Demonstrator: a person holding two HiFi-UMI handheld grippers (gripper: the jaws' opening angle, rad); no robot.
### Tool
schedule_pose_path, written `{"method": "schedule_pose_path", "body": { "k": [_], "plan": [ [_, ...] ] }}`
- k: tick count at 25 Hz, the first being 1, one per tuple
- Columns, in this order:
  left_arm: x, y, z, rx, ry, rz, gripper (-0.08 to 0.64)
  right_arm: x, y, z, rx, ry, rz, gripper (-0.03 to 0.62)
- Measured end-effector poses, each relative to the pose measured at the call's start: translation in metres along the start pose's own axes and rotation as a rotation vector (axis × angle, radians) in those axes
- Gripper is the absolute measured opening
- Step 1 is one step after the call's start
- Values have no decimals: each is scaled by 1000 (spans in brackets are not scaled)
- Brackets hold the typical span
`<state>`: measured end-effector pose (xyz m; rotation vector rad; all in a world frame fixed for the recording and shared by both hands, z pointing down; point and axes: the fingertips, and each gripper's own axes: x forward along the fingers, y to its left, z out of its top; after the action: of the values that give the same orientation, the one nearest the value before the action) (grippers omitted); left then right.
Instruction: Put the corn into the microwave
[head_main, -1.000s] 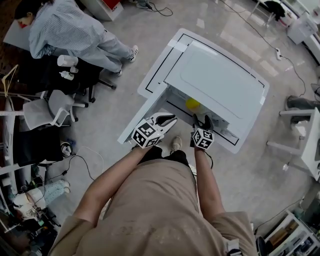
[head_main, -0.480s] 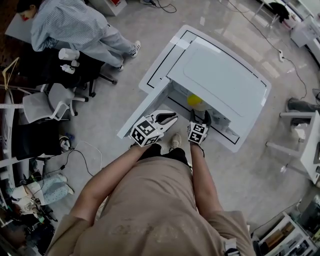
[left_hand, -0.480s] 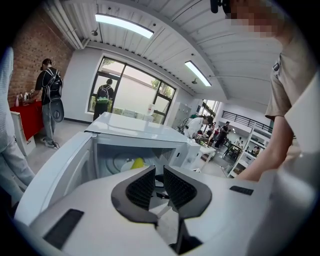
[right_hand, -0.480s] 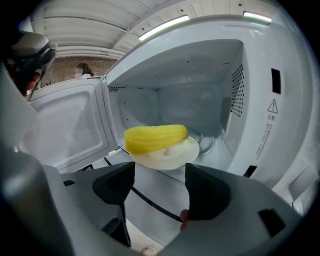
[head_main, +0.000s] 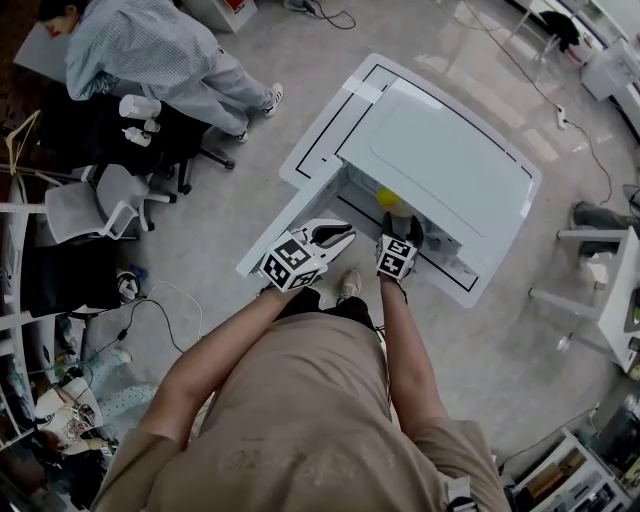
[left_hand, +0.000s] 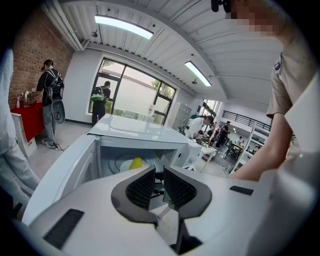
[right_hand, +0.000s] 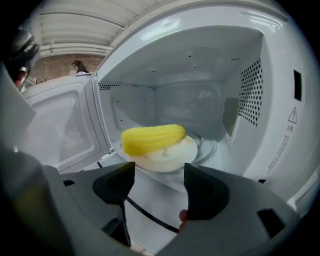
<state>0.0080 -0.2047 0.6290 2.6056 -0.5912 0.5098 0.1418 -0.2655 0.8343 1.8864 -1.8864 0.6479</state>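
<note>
The white microwave (head_main: 440, 165) stands with its door (head_main: 285, 235) swung open to the left. Inside it, a yellow corn cob (right_hand: 152, 137) lies on a white plate (right_hand: 170, 154) on the turntable; the corn cob (head_main: 388, 201) shows as a yellow spot in the head view. My right gripper (right_hand: 159, 192) is open and holds nothing, just in front of the cavity, its jaws apart below the plate. My left gripper (left_hand: 159, 186) is shut on nothing, to the left of the right gripper (head_main: 402, 230), by the door. From there the corn cob (left_hand: 136, 163) shows inside the microwave (left_hand: 142, 137).
The microwave sits on a white table (head_main: 325, 125) marked with a black outline. A seated person in a striped shirt (head_main: 140, 55) and office chairs (head_main: 95, 210) are at the upper left. Cables lie on the floor, and another white table (head_main: 615, 290) stands at the right.
Nothing has visibly changed beyond a small shift of the head view; both grippers stay in front of the open microwave and the corn rests on its plate.
</note>
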Motion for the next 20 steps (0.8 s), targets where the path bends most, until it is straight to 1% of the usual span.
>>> {"method": "schedule_pose_path", "body": {
  "k": [5,9,13,16,20],
  "plan": [
    [-2,3,1,-2,-1,2,40,11,-1,12,-6,13,-17,301],
    [-6,7,4,-4,-2,1,40,19,3,14,-19,41,-8,301],
    [-7,-2,7,-15,-12,-3,40,26,-9,19,-70,48,20,301],
    [-10,-4,6,-10,2,-12,40,21,-8,25,-75,59,57,301],
    [-7,-3,10,-9,-5,-19,40,-12,-9,32,-101,2,104,301]
  ]
}}
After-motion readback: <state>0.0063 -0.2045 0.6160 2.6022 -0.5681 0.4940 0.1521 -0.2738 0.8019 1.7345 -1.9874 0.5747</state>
